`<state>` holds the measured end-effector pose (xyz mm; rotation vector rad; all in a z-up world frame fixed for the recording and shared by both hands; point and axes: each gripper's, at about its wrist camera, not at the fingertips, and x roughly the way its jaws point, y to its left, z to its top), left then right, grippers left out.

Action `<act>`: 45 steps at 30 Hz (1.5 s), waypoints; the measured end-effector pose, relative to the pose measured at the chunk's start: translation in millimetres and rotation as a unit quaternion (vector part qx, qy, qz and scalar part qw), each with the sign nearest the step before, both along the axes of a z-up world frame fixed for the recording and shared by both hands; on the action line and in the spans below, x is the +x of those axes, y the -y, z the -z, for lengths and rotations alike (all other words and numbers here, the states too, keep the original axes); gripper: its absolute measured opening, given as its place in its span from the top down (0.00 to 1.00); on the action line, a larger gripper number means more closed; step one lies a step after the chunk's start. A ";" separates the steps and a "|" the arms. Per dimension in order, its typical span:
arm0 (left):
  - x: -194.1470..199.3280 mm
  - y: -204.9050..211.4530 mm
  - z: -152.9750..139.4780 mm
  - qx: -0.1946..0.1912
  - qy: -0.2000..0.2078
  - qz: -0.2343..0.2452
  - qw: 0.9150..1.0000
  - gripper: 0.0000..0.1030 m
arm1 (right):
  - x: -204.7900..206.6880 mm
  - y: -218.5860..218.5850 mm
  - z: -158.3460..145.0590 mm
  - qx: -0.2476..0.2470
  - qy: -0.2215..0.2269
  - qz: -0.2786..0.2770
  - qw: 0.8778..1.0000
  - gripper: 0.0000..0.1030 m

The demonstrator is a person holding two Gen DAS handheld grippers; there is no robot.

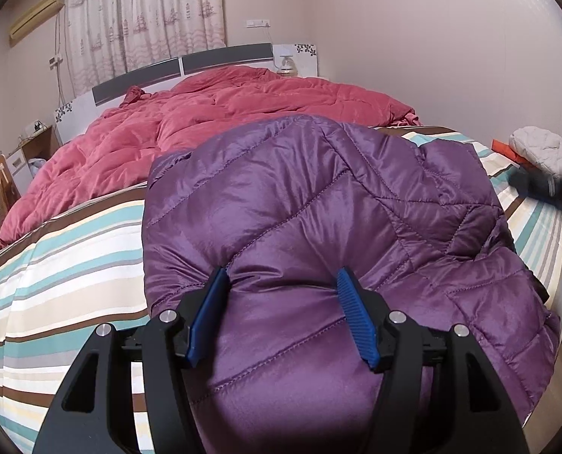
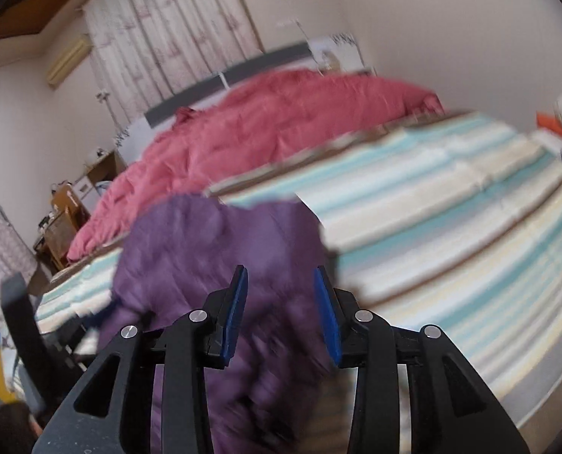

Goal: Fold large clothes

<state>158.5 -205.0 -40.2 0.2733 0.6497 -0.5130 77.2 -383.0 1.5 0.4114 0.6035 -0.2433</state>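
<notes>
— So why is the left gripper (image 1: 281,316) clamped on the purple jacket (image 1: 319,208)?
— Probably to pin the fold on the striped bedspread (image 1: 73,265).
— And the right gripper (image 2: 281,316)?
— Released; blurred jacket lies between its pads, not pinched.
— Orientation?
— Its long axis runs from bottom centre toward the pink duvet (image 1: 205,121).
</notes>
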 end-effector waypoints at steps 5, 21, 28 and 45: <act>1.5 -0.6 1.3 0.002 -0.002 -0.001 1.000 0.41 | 56.7 -24.5 -0.8 -0.048 -0.038 -0.030 0.998 0.65; 6.3 2.6 4.7 0.006 -0.010 -0.005 1.000 0.39 | 104.6 -7.5 80.3 -0.043 -0.104 -0.029 0.993 0.65; 28.2 -0.6 -30.0 -0.026 -0.053 -0.022 0.998 0.19 | 102.5 -9.5 84.0 -0.042 -0.101 -0.026 0.994 0.65; 138.9 27.2 22.5 0.053 -0.106 -0.103 0.988 0.17 | 99.0 -15.1 86.1 -0.046 -0.098 -0.018 0.994 0.65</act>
